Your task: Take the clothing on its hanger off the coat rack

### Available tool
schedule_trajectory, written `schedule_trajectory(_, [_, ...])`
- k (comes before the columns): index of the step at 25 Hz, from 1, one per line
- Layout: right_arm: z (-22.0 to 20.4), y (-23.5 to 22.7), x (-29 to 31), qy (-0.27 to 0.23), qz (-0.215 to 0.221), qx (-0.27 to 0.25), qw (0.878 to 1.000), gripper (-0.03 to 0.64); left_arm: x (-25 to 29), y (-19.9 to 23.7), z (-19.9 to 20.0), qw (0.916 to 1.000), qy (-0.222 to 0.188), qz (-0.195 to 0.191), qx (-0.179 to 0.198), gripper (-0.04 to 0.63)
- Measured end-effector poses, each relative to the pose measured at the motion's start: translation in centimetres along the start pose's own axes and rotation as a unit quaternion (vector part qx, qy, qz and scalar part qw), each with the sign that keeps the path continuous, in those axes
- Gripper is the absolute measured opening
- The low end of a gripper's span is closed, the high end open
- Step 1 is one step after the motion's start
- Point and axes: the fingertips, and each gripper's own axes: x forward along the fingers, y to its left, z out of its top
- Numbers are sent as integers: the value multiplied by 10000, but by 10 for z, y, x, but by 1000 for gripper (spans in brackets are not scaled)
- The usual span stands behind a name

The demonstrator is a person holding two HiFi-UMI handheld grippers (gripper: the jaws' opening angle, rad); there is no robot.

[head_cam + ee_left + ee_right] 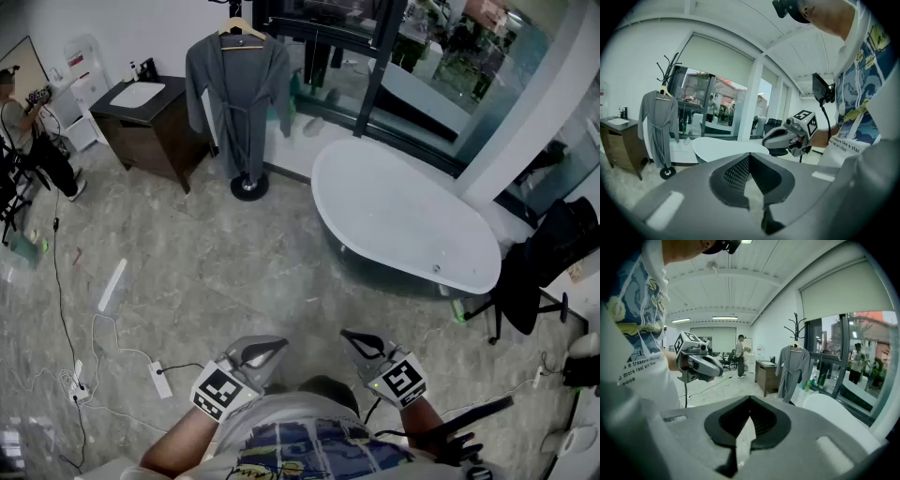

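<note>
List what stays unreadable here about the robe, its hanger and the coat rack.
- Where the hanger hooks on: the head view's top edge cuts off the coat rack just above it, and the spot is too small in both gripper views.
- Rack pole: hidden behind the grey robe; only the base shows.
- Bottles on the cabinet: too small to identify.

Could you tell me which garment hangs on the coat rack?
The grey robe on its wooden hanger; the black garment is draped over a chair.
</note>
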Motion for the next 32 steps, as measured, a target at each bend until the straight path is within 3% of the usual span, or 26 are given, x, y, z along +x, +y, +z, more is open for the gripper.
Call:
schedule_trajectory(6, [6,-20,34,-66,233,-38,9997,2,10,44,14,9992,-266,219,-214,2])
schedule_trajectory(15, [17,-121,51,-243,746,-378,9962,3,78,78,63,9953,-490,803,-228,2])
schedule_trajectory(19, [18,-157,73,-279,943,-338,9946,52,91,107,81,9900,-620,1239,-263,2])
schedule_trajectory(26, [40,-194,139,-259,1294,-347,9906,72,78,189,89,9785,-777,1818,-596,2])
schedule_trajectory(32, [92,-228,230,-333,1238,-404,9909,95,62,285,104,9788,-775,1806,-577,30])
